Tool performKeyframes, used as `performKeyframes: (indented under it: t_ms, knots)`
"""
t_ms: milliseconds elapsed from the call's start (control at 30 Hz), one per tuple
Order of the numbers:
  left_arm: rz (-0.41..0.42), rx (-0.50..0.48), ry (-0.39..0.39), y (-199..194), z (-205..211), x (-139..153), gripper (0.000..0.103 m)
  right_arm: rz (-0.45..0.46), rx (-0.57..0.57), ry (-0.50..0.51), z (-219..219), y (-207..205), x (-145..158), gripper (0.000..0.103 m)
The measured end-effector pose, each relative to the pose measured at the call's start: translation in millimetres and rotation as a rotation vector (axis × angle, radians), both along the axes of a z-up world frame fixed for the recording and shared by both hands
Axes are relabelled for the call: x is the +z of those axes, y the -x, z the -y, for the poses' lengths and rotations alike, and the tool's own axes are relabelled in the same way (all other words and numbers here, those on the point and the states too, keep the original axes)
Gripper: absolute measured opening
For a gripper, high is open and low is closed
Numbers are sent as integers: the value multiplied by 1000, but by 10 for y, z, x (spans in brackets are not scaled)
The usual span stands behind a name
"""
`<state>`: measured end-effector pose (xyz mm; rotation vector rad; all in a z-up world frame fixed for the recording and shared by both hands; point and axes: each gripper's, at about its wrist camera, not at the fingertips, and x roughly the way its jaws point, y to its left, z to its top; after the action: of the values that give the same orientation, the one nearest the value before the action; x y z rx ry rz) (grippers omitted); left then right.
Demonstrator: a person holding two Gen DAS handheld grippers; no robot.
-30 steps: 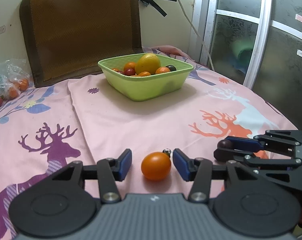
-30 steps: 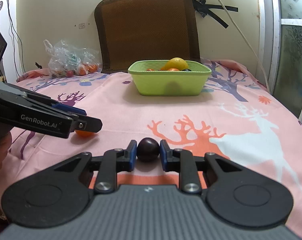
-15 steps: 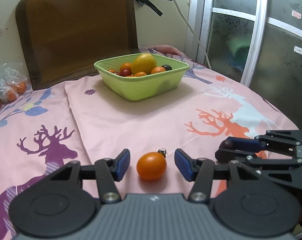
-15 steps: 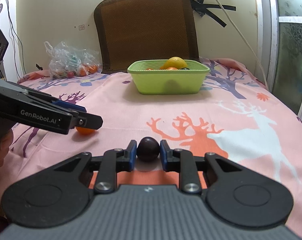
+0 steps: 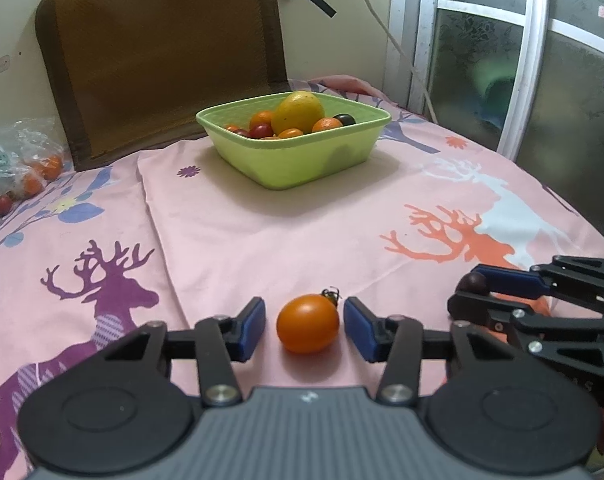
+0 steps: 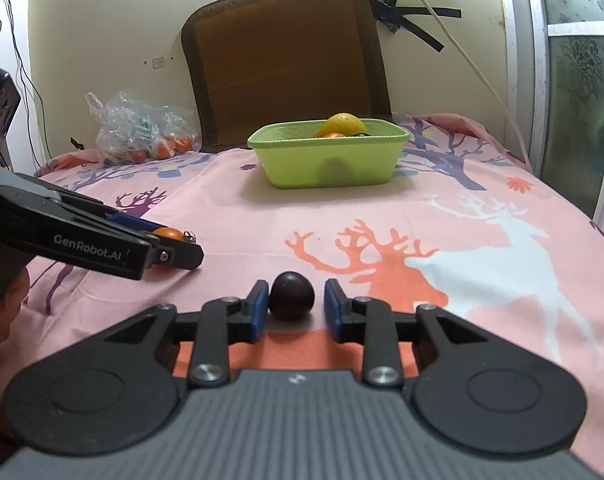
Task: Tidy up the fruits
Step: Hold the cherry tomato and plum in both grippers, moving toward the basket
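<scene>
From your left wrist cam: your left claw [image 5: 304,322] sits low near the front edge of the tabletop [image 5: 262,232], and its jaws are closing in on the orange tomato [image 5: 307,324] that lies between them. There's a sliver of gap on both sides, so the blue pads aren't pressing on it. The green basket [image 5: 294,160] sits toward the back edge of the tabletop, in front of the brown cushion [image 5: 162,52], and it's loaded with a big yellow fruit [image 5: 298,111] plus small orange, red and dark ones. The fruit bag [image 5: 18,172] is off at the back left corner. Your right claw [image 5: 467,290] pokes in from the right with the dark plum [image 5: 474,282] at its tip.

From your right wrist cam: the right claw [image 6: 296,304] is opening. The dark plum [image 6: 292,295] rests on the cloth between the jaws, up against the left pad with clear space to the right one, near the front edge. Your left claw [image 6: 178,246] comes in from the left, with the orange tomato [image 6: 168,233] peeking between its fingers. The green basket [image 6: 327,160] is straight ahead, well apart.
</scene>
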<state>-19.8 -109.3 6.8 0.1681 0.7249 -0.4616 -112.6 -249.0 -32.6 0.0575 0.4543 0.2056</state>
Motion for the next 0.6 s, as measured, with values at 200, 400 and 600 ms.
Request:
performKeyframes:
  t_ms: [200,400,600]
  knots:
    - [-3,6,-6,0,-17,3,41,5,-1,9,-8,26,-7,33]
    - [1,9,-10,17,-22,0,42,7,-3,23,-26,58,-9,33]
    - [1,9,-9,18,-22,-1,42,10,-7,27,-32,87,-22,33]
